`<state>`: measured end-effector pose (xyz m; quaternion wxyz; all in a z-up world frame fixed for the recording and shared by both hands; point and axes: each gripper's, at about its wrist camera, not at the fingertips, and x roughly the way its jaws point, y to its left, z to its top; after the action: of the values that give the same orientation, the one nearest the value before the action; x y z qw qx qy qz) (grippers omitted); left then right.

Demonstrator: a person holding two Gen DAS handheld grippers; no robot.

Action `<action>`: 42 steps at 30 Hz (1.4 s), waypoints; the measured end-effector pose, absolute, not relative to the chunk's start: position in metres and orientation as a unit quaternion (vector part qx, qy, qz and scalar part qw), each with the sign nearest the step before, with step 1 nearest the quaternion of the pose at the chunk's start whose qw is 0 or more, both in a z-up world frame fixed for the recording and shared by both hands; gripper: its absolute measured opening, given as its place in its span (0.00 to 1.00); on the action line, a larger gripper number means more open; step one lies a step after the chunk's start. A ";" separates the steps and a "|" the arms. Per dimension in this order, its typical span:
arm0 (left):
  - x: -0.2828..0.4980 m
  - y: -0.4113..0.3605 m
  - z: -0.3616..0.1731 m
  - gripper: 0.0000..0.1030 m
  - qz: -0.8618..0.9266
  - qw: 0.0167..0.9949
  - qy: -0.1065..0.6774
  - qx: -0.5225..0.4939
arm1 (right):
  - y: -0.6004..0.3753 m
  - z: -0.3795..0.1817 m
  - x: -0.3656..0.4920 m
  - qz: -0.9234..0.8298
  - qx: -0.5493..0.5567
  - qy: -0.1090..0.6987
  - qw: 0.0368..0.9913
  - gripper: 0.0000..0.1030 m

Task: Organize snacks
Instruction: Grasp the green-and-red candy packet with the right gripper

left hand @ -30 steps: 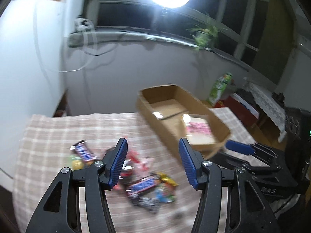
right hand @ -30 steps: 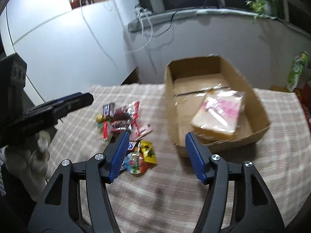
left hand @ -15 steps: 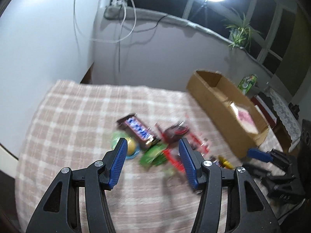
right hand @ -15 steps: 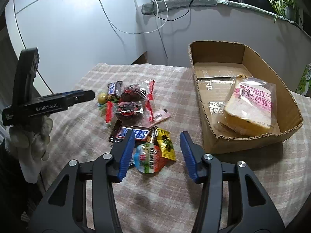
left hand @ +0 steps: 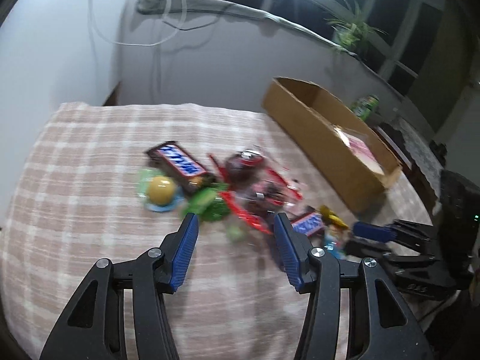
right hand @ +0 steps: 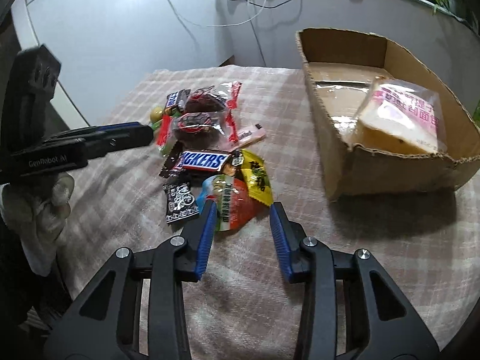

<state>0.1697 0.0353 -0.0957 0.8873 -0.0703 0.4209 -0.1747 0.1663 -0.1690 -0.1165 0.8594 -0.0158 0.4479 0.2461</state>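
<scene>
A: Where does the jelly cup (right hand: pixel 232 202) lie from the right gripper (right hand: pixel 241 210)?

B: Dead ahead, on the desk (right hand: pixel 300 270), just beyond and between the tips. Jaws spread but closing, nothing pinched yet.

A: Left gripper (left hand: pixel 234 225)?

B: Jaws spread, narrowing slightly, empty; green wrapper (left hand: pixel 210 204) just past its tips. Right is nearer the cup; cardboard box (right hand: pixel 390 162) lies off its right jaw.

A table under a pink-and-white checked cloth (right hand: pixel 315 270) bears a heap of wrapped snacks (right hand: pixel 210 156) (chocolate bars, sweets, a jelly cup) and, well apart, an open brown cardboard box (right hand: pixel 390 171).
</scene>
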 end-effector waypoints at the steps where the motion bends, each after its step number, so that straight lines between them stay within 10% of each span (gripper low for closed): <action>1: 0.169 0.030 -0.096 0.49 -0.181 0.885 0.423 -0.068 | -0.168 -0.116 0.165 0.248 -0.017 0.447 0.859 0.38; 16: 0.149 -0.011 -0.098 0.35 -0.239 0.868 0.435 -0.028 | -0.159 -0.118 0.167 0.276 -0.025 0.458 0.845 0.38; 29: 0.139 -0.032 -0.117 0.55 -0.234 0.863 0.446 0.027 | -0.156 -0.121 0.191 0.267 -0.022 0.470 0.841 0.48; 42: 0.145 -0.050 -0.125 0.54 -0.221 0.871 0.432 0.075 | -0.139 -0.122 0.195 0.252 -0.073 0.465 0.845 0.45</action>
<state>0.1454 -0.0503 -0.1246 0.8709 0.0749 0.4323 -0.2215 0.1948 -0.1390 -0.1220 0.8453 -0.0731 0.4653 0.2524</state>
